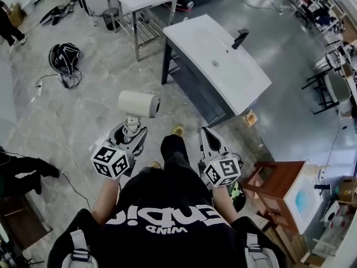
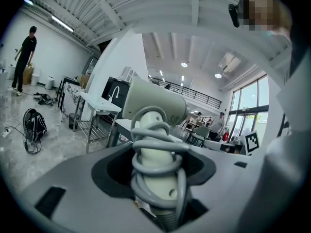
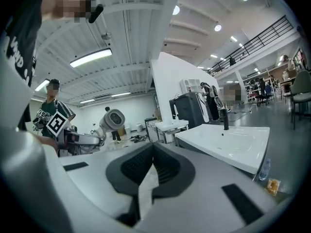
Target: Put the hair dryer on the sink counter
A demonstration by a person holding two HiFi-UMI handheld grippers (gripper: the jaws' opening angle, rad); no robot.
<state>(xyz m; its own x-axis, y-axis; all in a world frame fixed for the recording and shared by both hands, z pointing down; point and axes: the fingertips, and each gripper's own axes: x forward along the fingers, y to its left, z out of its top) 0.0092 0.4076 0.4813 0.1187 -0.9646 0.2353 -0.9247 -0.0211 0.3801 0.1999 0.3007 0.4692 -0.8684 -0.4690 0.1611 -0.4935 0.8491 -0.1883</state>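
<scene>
Gripping the hair dryer [image 1: 138,104] by its handle, the left tool [image 1: 130,134] has its jaws set wide around that handle, and the grey cord [image 2: 156,148] coiled round the handle is caught between the pads with it. The dryer stands upright above the tool's jaws. Its pale barrel lies crosswise on top, one round end turned toward the right tool [image 1: 207,137]. It is held in the air over the floor, out from the dark front of the sink table [image 1: 192,35] and well clear of it.

The right tool is closed with nothing in it, and its pads meet at the tips. It is also over the floor and does not touch the sink table, though it is held closer to the table's near end than the left tool is.

On the sink table's white top only a black faucet [image 1: 240,38] stands, at the far edge beside the basin. In the right gripper view, the dryer and the left tool show on the side away from the sink table.
</scene>
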